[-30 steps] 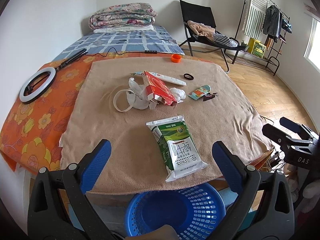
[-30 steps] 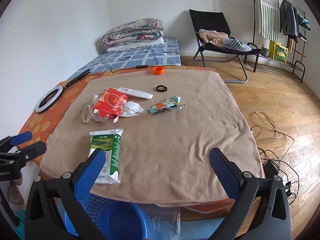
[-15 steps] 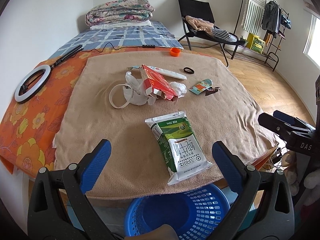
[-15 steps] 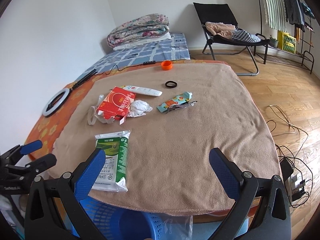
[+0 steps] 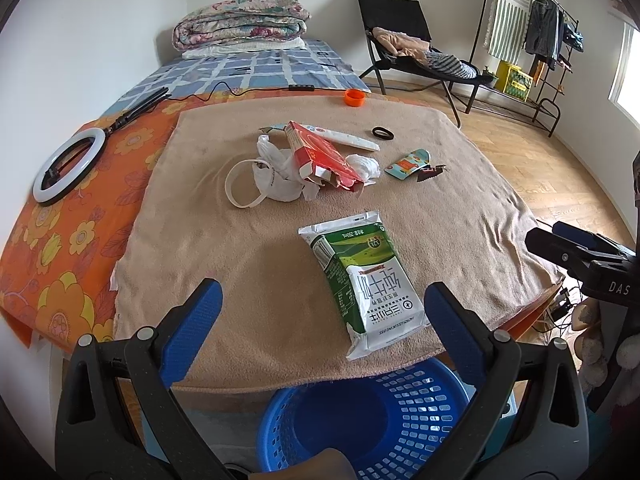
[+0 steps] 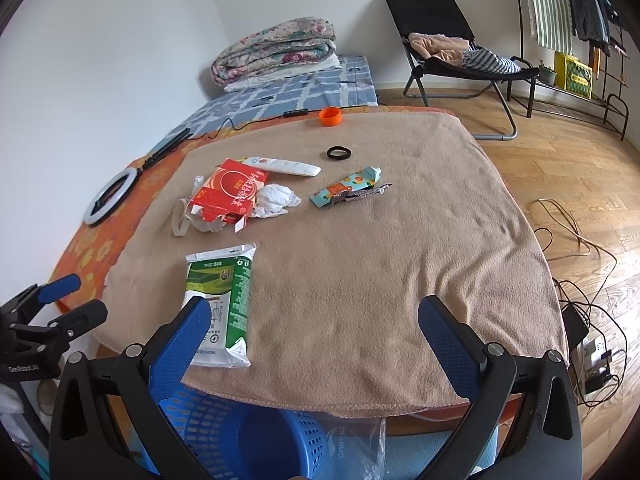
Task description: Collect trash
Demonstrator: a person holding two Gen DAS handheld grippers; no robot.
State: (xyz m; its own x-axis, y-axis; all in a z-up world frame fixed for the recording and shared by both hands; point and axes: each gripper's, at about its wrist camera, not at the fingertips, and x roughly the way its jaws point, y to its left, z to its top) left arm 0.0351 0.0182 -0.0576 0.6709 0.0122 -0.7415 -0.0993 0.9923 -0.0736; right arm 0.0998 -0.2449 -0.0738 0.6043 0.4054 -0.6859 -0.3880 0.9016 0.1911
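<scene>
The flattened green-and-white milk carton (image 5: 362,280) lies on the tan fleece blanket (image 5: 240,248) just ahead of the left claw (image 5: 320,316), between its blue-padded fingers and nearer the right one; since a second ago it has grown larger in this view as both claws have come closer to the table. Both claws stand wide and hold nothing. Below the left claw sits the round blue plastic basket (image 5: 420,412), under the table's near edge. Farther ahead of it lie the torn red cardboard box (image 5: 324,156), crumpled white tissue (image 5: 364,166) and a white tape ring (image 5: 244,184). The right claw (image 6: 314,336) has the carton by its left finger; only its view shows cables on the wooden floor (image 6: 576,240), and the left claw at its far left.
</scene>
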